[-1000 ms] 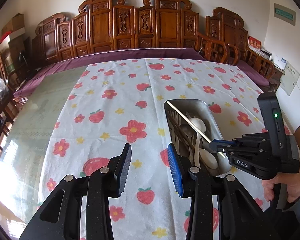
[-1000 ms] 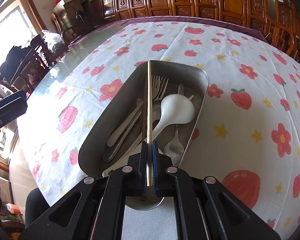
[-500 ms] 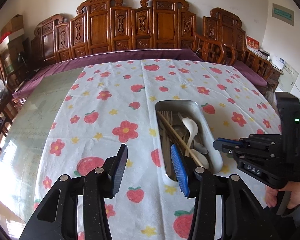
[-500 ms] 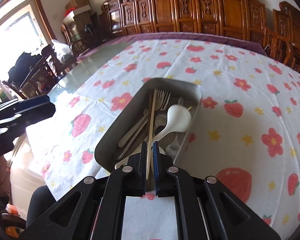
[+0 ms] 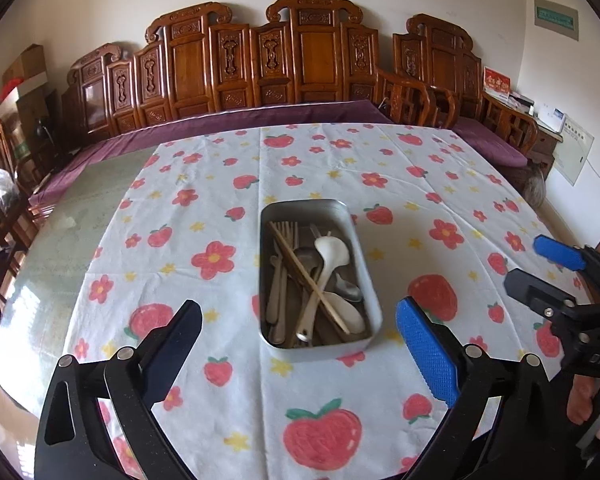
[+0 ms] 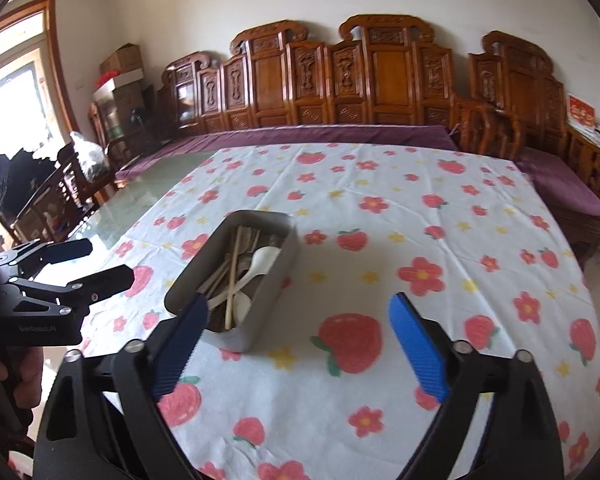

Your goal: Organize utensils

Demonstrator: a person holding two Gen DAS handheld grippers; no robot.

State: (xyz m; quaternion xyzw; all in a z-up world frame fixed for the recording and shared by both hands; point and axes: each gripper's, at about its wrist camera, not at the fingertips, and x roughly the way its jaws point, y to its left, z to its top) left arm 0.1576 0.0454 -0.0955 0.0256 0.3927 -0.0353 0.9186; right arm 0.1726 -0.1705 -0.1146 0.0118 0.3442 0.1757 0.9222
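Observation:
A metal tray [image 5: 363, 248] sits on the strawberry tablecloth and holds forks, metal spoons, white ceramic spoons [image 5: 332, 252] and a wooden chopstick [image 5: 308, 276] lying diagonally on top. The tray also shows in the right wrist view [image 6: 278, 280]. My left gripper [image 5: 300, 344] is open and empty, pulled back above the table's near edge with the tray between its fingers in view. My right gripper [image 6: 296, 340] is open and empty, to the right of the tray; it also shows in the left wrist view [image 5: 540, 268].
The tablecloth [image 5: 380, 168] covers a glass-topped table [image 5: 80, 216]. A carved wooden bench with a purple cushion [image 5: 260, 116] runs along the far side. Chairs and boxes stand at the left [image 6: 60, 184].
My right gripper let go of the chopstick, which now lies in the tray, and opened wide. Both grippers pulled back and up from the tray. My left gripper opened wider.

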